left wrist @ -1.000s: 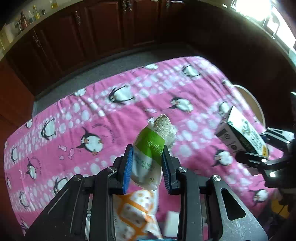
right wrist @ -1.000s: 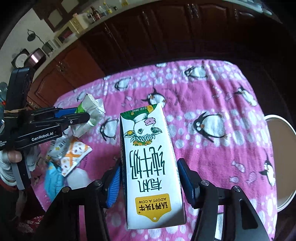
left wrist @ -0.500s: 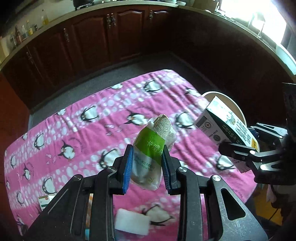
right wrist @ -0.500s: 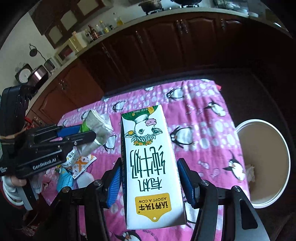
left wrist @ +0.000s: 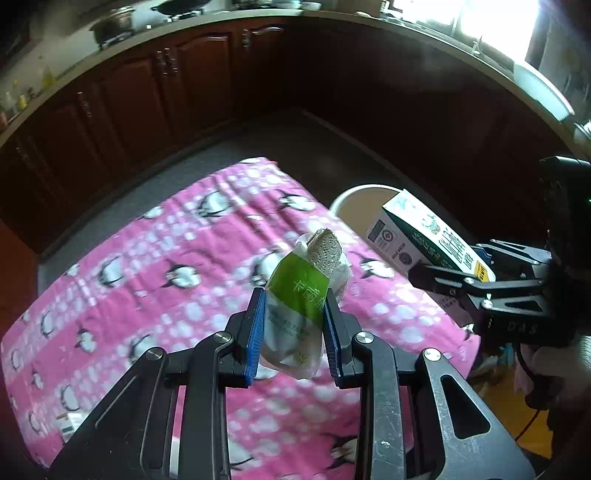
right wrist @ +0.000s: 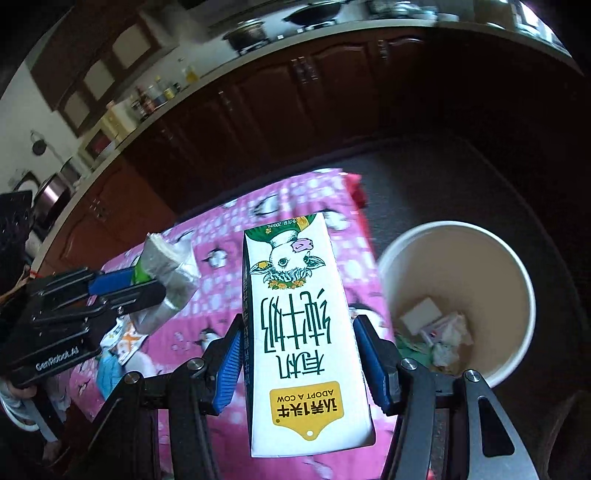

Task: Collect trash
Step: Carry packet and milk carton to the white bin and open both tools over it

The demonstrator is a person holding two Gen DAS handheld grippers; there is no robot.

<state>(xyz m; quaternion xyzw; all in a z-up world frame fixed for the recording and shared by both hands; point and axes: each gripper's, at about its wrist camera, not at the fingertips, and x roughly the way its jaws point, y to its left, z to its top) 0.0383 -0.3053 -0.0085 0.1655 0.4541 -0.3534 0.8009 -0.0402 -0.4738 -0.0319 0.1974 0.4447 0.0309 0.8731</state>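
Observation:
My left gripper is shut on a green and clear snack bag with a brown biscuit sticking out of its top. It hangs above the pink penguin cloth. My right gripper is shut on a white milk carton with a cow picture, held lengthwise over the cloth's right edge. A white round bin stands on the floor to the right of the carton, with scraps of trash inside. In the left wrist view the carton hangs in front of the bin.
Dark wooden cabinets run round the far side, with pots and bottles on the counter. Several wrappers lie on the cloth's left part. A small packet lies near the cloth's near left edge. Dark floor surrounds the bin.
Both grippers have carried their loads to the right and upward, toward the bin. The bin has come fully into the right wrist view. The wrappers on the cloth have dropped behind.

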